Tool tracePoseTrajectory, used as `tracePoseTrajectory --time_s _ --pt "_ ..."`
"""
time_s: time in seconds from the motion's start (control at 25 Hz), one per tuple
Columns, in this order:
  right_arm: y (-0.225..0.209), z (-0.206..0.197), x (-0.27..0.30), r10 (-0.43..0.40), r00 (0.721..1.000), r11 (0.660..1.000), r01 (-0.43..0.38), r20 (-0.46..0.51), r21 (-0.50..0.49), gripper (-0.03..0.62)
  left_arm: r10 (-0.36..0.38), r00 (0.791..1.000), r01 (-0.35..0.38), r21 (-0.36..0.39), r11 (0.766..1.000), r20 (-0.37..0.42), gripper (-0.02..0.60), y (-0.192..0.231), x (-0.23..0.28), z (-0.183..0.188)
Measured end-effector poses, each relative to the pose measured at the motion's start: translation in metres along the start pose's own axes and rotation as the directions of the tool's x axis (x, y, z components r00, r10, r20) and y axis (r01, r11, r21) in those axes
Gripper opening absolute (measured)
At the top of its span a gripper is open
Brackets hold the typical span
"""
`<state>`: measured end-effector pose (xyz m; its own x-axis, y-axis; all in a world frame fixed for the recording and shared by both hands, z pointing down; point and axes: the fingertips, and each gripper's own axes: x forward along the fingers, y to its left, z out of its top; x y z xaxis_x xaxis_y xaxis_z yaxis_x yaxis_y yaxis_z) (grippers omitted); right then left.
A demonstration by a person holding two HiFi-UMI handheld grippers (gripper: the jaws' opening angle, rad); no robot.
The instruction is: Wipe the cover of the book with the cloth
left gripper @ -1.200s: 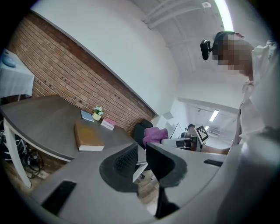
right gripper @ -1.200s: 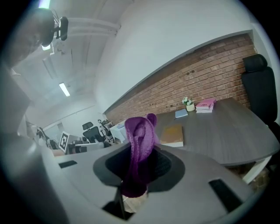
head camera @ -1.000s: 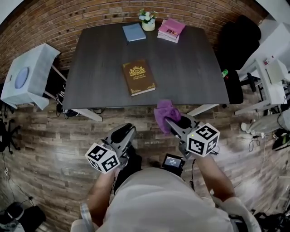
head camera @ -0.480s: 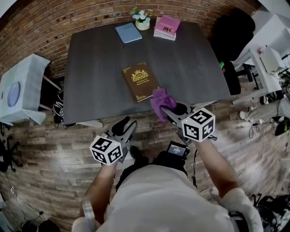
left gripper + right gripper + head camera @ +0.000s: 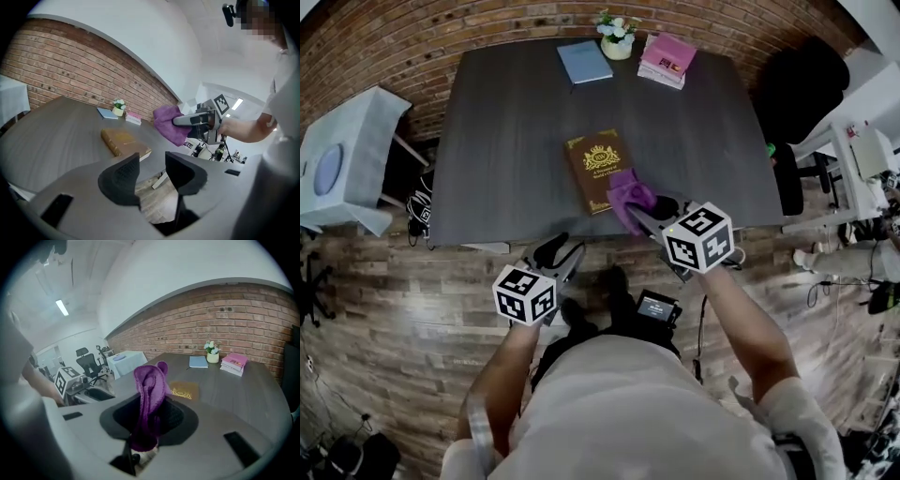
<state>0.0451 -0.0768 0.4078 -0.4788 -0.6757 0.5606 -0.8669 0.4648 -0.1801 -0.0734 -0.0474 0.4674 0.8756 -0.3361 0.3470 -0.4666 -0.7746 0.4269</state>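
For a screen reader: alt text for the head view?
The right gripper holds a purple cloth over the near corner of a brown book on a table; the left gripper, empty jaws just opening, hangs short of it.

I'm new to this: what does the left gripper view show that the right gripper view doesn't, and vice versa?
Only the left gripper view: the left gripper up close, its jaws having just been opening with nothing between them, and the right gripper from the side. Only the right gripper view: the left gripper's marker cube and office chairs. Both: the purple cloth in the right gripper, and the brown book, blue book, flower pot and pink books on the table.
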Motion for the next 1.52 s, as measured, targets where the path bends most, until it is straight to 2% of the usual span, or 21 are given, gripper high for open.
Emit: tracePoseTrajectory --time_s 0.28,0.52,0.88,1.12,1.32,1.52 --pt "-0.037 0.004 0.042 0.07 0.994 0.995 -0.076 -0.088 -0.071 0.101 0.099 0.994 -0.1 -0.011 0.995 -0.051 0.186 0.024 0.039 -0.009" --pt "-0.068 0.01 0.082 0.119 0.98 0.983 -0.139 -0.157 -0.123 0.101 0.17 0.978 -0.174 -0.021 0.985 -0.118 0.201 0.038 0.076 -0.023" --pt "-0.101 0.018 0.14 0.102 0.964 0.951 -0.167 -0.246 -0.26 0.101 0.244 0.945 -0.257 -0.034 0.966 -0.218 0.225 0.054 0.11 -0.048" --pt "-0.105 0.027 0.177 0.064 0.955 0.887 -0.188 -0.291 -0.422 0.101 0.27 0.916 -0.284 -0.005 0.959 -0.297 0.244 0.062 0.122 -0.063" --pt "-0.113 0.036 0.208 0.021 0.951 0.835 -0.186 -0.31 -0.517 0.101 0.283 0.908 -0.298 -0.003 0.954 -0.31 0.242 0.07 0.127 -0.064" --pt "-0.107 0.05 0.229 -0.015 0.953 0.752 -0.189 -0.302 -0.631 0.101 0.287 0.902 -0.308 -0.017 0.951 -0.322 0.241 0.076 0.126 -0.068"
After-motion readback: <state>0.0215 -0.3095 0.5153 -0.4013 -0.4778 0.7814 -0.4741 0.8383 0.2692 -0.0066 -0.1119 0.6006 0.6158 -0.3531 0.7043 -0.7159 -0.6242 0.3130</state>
